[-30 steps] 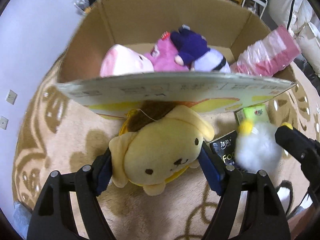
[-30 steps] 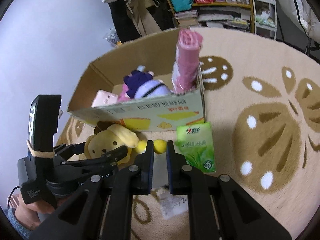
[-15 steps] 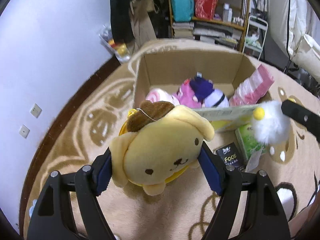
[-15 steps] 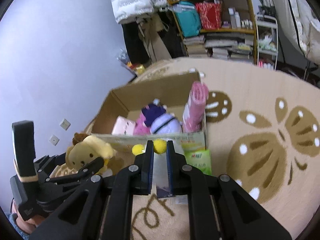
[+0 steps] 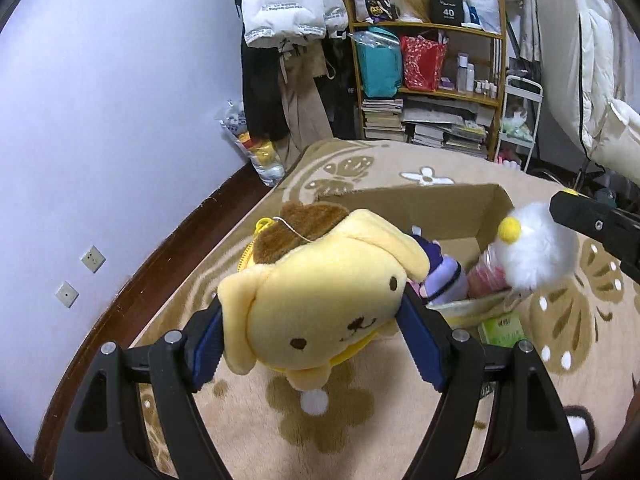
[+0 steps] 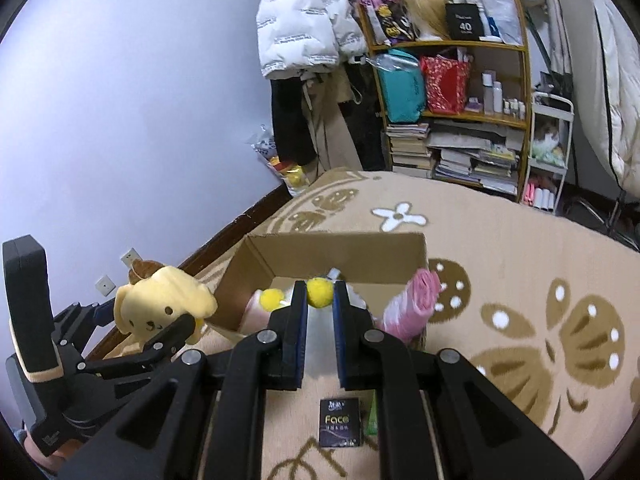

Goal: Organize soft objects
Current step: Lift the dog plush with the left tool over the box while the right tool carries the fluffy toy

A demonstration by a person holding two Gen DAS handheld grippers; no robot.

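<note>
With the yellow dog plush [image 5: 320,292] clamped in the left gripper [image 5: 312,340] and the white pompom [image 5: 536,248] pinched by the right gripper [image 6: 320,320], both raised near the box [image 6: 340,252] on the rug [image 6: 500,248], each is best carried past the near wall before the jaws are opened.

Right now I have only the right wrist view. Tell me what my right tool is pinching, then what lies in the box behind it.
Observer: Your right tool is shut on a fluffy white toy. The left wrist view shows its round furry body, which your fingers hide.
Operator: Now the box.
Observer: A purple doll lies inside the box, next to the pink bag.
Operator: Report anything on the floor ahead.
Observer: A green packet lies on the rug just before the box's front wall, by its right corner.
</note>
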